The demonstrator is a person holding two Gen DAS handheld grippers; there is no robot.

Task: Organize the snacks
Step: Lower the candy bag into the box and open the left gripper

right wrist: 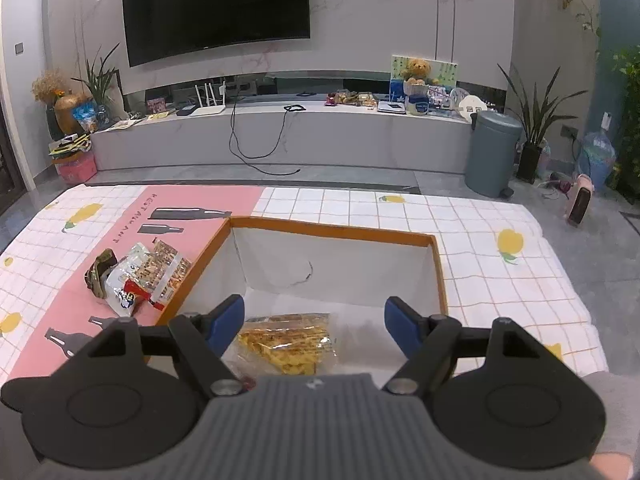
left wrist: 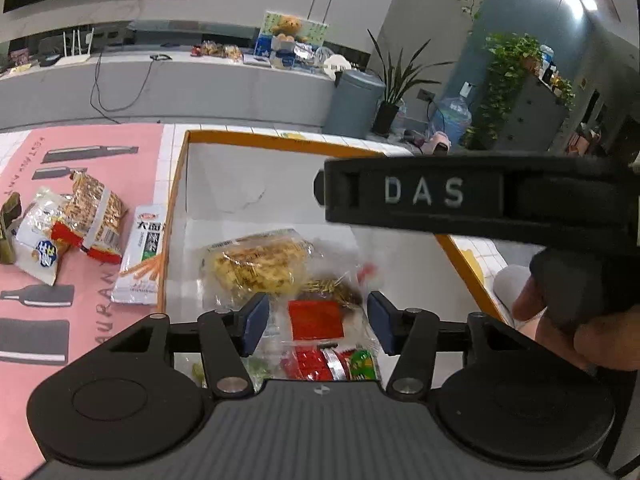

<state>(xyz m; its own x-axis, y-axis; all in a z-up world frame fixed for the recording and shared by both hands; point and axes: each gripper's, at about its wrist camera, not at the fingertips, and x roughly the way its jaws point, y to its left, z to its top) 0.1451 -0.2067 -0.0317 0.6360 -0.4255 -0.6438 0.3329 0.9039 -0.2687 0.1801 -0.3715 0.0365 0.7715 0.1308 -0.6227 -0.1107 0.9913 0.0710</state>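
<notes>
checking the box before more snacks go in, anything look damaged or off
The box has a dark crack-like mark on its white far inner wall; I cannot tell if it is a tear or a scuff. Otherwise nothing stands out: snack packets lie inside, and a loose pile waits on the pink mat.

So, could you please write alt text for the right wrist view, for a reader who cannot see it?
The right hand-held gripper, open, hangs over a white orange-rimmed cardboard box holding a clear packet of yellow crackers. More foil snack packets lie on the pink mat left of the box.
</notes>
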